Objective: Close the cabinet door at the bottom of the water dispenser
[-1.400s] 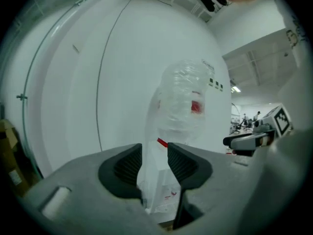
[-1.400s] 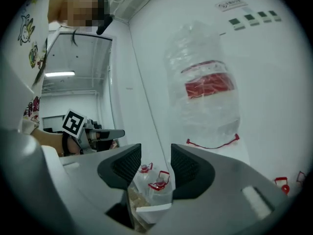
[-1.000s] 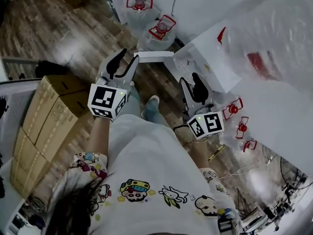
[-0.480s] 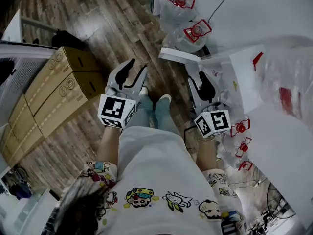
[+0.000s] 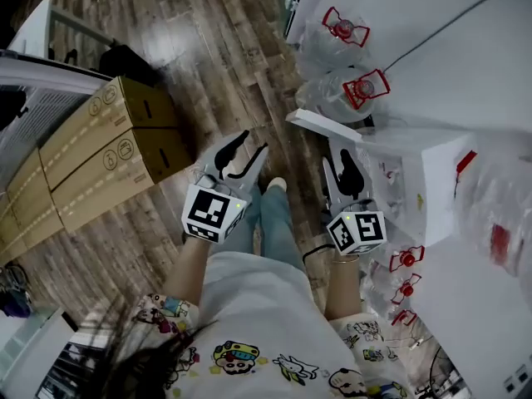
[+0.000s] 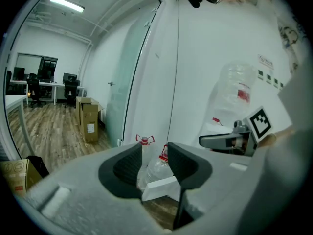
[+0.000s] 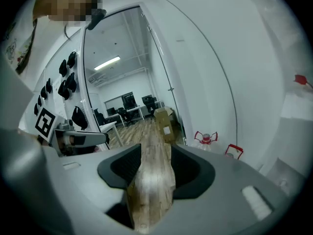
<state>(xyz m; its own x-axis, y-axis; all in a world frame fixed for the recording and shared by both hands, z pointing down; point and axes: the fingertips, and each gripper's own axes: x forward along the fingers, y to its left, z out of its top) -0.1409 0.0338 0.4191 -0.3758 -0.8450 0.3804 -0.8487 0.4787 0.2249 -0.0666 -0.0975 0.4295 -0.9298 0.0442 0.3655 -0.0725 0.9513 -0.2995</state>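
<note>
The water dispenser (image 5: 445, 181) is a white box at the right of the head view. Its bottom cabinet door (image 5: 324, 126) stands swung out over the wooden floor, seen edge-on as a thin white panel. My right gripper (image 5: 339, 163) is open and empty, just short of that panel. Further left, over the floor beside the person's legs, my left gripper (image 5: 247, 153) is also open and empty. In the left gripper view the door's edge (image 6: 159, 187) shows low between the jaws of the left gripper (image 6: 154, 153). The right gripper (image 7: 155, 155) frames only floor.
Empty water bottles with red handles (image 5: 366, 86) (image 5: 343, 28) stand against the wall past the door. Stacked cardboard boxes (image 5: 100, 156) lie at the left. The person's legs and shoes (image 5: 270, 210) are between the grippers. More red-capped bottles (image 5: 406, 260) sit behind the right gripper.
Both grippers have come lower and nearer the floor. The open door now lies just ahead of the right gripper. Both pairs of jaws keep the same gap.
</note>
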